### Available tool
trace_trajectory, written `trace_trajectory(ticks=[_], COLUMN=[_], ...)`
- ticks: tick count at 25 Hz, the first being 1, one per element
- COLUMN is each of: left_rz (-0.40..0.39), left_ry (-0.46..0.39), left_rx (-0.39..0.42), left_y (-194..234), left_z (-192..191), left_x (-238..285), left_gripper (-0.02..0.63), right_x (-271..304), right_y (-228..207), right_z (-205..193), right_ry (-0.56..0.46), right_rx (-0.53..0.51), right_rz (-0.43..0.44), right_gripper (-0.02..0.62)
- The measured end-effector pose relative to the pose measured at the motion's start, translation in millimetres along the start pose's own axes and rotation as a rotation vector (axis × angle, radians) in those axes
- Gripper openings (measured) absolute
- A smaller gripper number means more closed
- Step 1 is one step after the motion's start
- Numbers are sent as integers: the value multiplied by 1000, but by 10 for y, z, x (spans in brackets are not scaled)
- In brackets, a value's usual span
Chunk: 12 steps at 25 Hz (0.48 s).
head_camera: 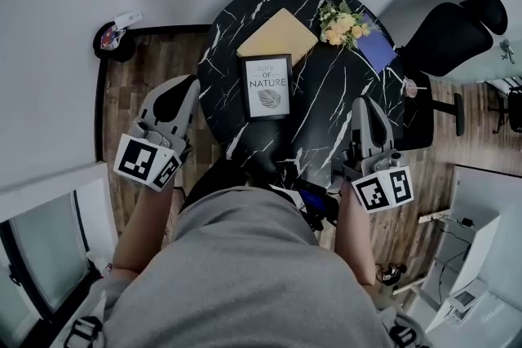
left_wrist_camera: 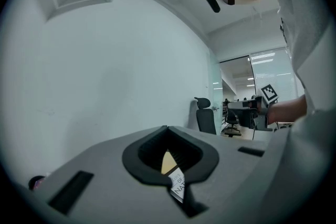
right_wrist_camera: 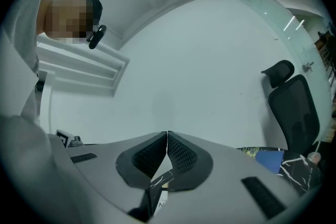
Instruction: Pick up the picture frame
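Flagging geometry for the pick. The picture frame point(head_camera: 267, 87) sits near the middle of the round black table point(head_camera: 326, 106), print facing the head view. Can't tell whether it lies flat or leans on a stand. Its long axis runs from the table's near edge toward the far edge, slightly skewed. A tan book point(head_camera: 278, 34) touches or tucks under its far end, toward the table's far side.

The left gripper point(head_camera: 192, 82) is just off the table's left rim, tips level with the frame's mid-height. Its jaws are closed tip to tip with nothing held. In its own view, only a sliver of the frame point(left_wrist_camera: 177, 184) and the book point(left_wrist_camera: 167, 162) shows through the pocket behind the tips.

The right gripper point(head_camera: 361, 100) hangs over the table's right part. Its jaws are also fully closed and empty, pads meeting along a thin line in its own view.

So the frame lies between the two, inboard of both toward the table's centre. The left gripper looks nearer, as I judge it, and faces a long side edge.

My read is that either jaw must open before anything else. An approach from the table's left rim would meet the long edge, so the bite would go across the frame's border there. One risk is nudging the frame into the book.
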State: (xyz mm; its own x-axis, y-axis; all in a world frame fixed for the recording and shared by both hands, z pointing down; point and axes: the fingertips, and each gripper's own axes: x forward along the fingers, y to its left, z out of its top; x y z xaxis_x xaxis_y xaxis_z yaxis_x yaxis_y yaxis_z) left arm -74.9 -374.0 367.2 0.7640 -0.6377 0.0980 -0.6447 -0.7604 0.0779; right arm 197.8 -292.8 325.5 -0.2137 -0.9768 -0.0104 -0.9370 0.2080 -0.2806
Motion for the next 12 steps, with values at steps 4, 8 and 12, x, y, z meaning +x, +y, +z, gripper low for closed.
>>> trace_trajectory(ticks=[4, 8, 12], left_rz=[-16, -17, -9], left_ry=[15, 25, 34], left_rx=[-8, -21, -35], left_y=[95, 156, 146], left_z=[-62, -125, -187], left_x=[51, 57, 31], left_gripper=[7, 7, 7], right_x=[89, 120, 104], right_y=[16, 14, -32], right_z=[-92, -169, -205], right_ry=[17, 37, 52], right_rx=[11, 17, 17], right_rz=[-18, -29, -34], right_gripper=[26, 26, 26])
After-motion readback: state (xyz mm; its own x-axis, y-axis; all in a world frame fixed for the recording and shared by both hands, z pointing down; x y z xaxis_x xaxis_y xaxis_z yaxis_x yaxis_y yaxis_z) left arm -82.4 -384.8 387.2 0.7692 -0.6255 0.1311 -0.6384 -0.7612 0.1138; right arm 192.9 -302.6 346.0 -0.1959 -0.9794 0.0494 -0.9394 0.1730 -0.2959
